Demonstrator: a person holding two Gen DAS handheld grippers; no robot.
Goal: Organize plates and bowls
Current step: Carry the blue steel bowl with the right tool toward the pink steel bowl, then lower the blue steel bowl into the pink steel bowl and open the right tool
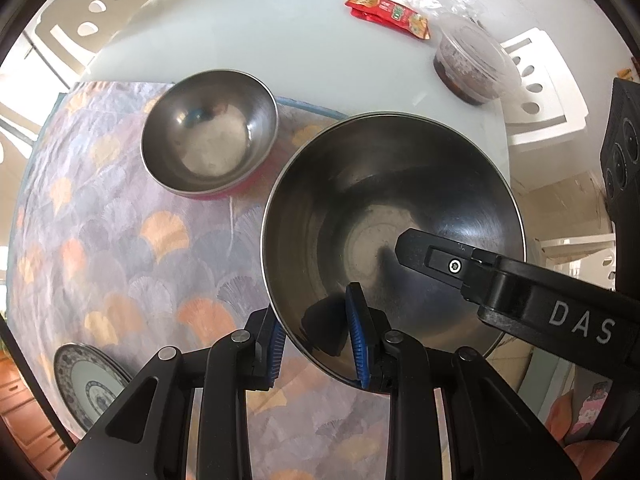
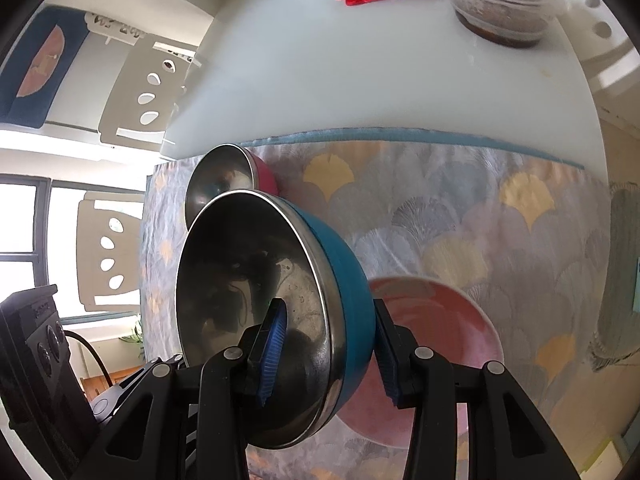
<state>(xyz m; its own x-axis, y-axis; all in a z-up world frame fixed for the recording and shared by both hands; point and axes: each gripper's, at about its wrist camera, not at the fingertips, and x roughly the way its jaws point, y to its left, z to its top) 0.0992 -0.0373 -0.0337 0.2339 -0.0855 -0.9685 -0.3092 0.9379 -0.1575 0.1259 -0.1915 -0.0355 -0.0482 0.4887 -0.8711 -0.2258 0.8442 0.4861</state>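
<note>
A steel bowl with a blue outside (image 1: 360, 200) hangs above the patterned cloth (image 1: 120, 240), tilted and held from two sides. My left gripper (image 1: 316, 336) is shut on its near rim. One finger of my right gripper (image 1: 436, 262) reaches into the bowl from the right. In the right wrist view, my right gripper (image 2: 330, 354) is shut on the blue bowl's (image 2: 340, 264) wall, one pad inside and one outside. A smaller steel bowl with a red outside (image 1: 208, 136) (image 2: 224, 178) stands on the cloth behind it. A pink plate (image 2: 440, 320) lies under the blue bowl.
A blue-and-white plate (image 1: 86, 384) sits at the cloth's near left corner. On the bare white table (image 1: 280, 32) beyond lie a red snack packet (image 1: 386, 14) and a lidded plastic container of dark food (image 1: 472, 64). White chairs (image 1: 536, 84) ring the table.
</note>
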